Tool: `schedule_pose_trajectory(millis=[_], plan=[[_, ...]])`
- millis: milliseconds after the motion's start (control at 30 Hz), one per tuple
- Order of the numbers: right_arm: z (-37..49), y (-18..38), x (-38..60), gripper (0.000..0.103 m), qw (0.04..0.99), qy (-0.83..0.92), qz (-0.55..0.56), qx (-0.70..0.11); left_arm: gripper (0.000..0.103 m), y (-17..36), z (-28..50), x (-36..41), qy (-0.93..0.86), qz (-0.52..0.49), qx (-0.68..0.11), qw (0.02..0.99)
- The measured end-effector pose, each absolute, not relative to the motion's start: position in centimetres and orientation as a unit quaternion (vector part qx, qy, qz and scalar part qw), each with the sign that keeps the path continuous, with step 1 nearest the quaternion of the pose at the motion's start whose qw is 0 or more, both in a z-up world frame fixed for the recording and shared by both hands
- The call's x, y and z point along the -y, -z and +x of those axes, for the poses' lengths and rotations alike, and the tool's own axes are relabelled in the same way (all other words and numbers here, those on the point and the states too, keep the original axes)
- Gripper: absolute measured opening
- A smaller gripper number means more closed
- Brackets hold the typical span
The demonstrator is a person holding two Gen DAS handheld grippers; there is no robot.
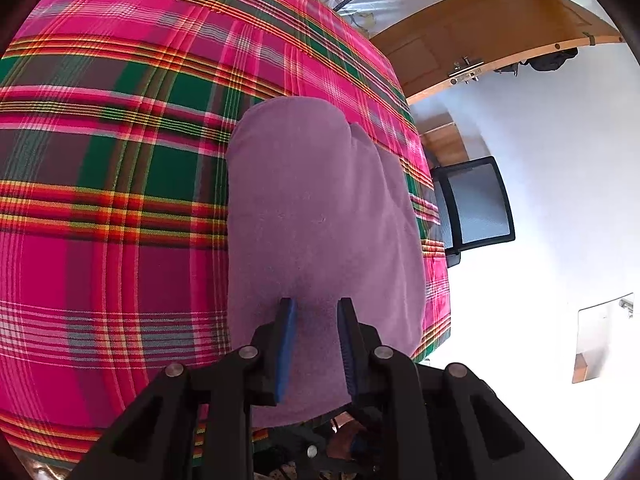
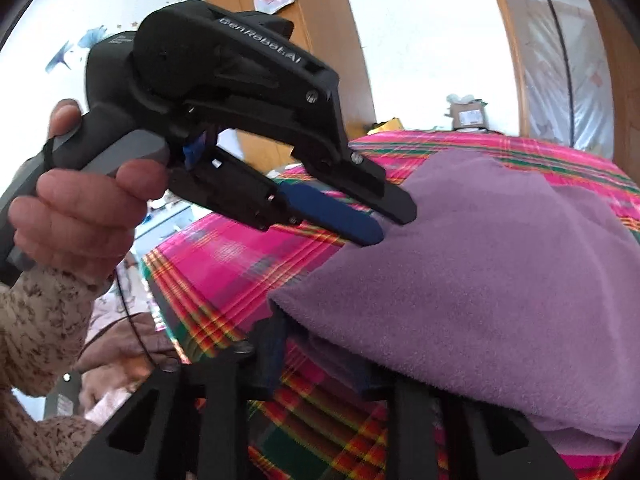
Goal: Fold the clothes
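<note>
Through the left wrist camera, we see the left gripper [image 1: 316, 316] pinching the near edge of a purple fleece garment [image 1: 320, 216], its blue-padded fingers [image 1: 286, 344] set narrow with a bunch of the fabric pressed between them. The garment stretches away ahead of the fingertips, lying folded on a pink, green and red plaid cloth [image 1: 120, 200] that spreads to the left of the fingers. To the right of them, beyond the cloth's edge, stands a black chair [image 1: 476, 204], with a wooden door [image 1: 480, 28] further off.

Through the right wrist camera, we see the right gripper [image 2: 320, 352] low in the frame, its left finger [image 2: 272, 344] at the fleece's folded corner [image 2: 480, 272] and its right finger hidden beneath the fabric; we cannot tell how its fingers stand or whether they grip. Ahead and above them, a hand [image 2: 76, 216] in a speckled sleeve [image 2: 36, 320] holds the left gripper [image 2: 394, 222], whose fingertips bite the purple fabric's edge. The plaid cloth [image 2: 224, 264] lies under and beyond the fleece.
</note>
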State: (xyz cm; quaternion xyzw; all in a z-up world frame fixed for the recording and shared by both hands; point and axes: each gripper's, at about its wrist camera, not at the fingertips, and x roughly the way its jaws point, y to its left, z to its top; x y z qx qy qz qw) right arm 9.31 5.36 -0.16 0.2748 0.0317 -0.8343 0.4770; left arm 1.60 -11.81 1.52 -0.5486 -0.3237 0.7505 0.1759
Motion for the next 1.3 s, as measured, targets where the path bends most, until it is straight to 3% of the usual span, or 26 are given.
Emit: schedule_pose_trajectory(millis=[200, 433, 700, 1000, 1300], plan=[[10.1, 0.2, -4.7, 0.008, 0.477, 0.833, 0.277, -0.038, 0.022, -1.5, 1.7, 12.2, -0.749, -0.548, 0.326, 0.179], [10.7, 1.1, -4.1, 0.008, 0.467, 0.832, 0.292, -0.073, 0.022, -1.1, 1.7, 12.3, -0.749, -0.55, 0.325, 0.174], [13.4, -3.2, -7.0, 0.012, 0.496, 0.822, 0.246, -0.134, 0.022, -3.0, 1.7, 12.5, -0.786, -0.517, 0.304, 0.151], [3.8, -4.6, -11.9, 0.02, 0.29, 0.917, 0.27, -0.049, 0.022, -4.1, -1.3, 11.6, -0.81, -0.493, 0.288, 0.136], [-0.8, -2.4, -15.1, 0.02, 0.211, 0.921, 0.325, -0.033, 0.022, -2.4, -3.3, 11.1, -0.807, -0.52, 0.26, 0.104]])
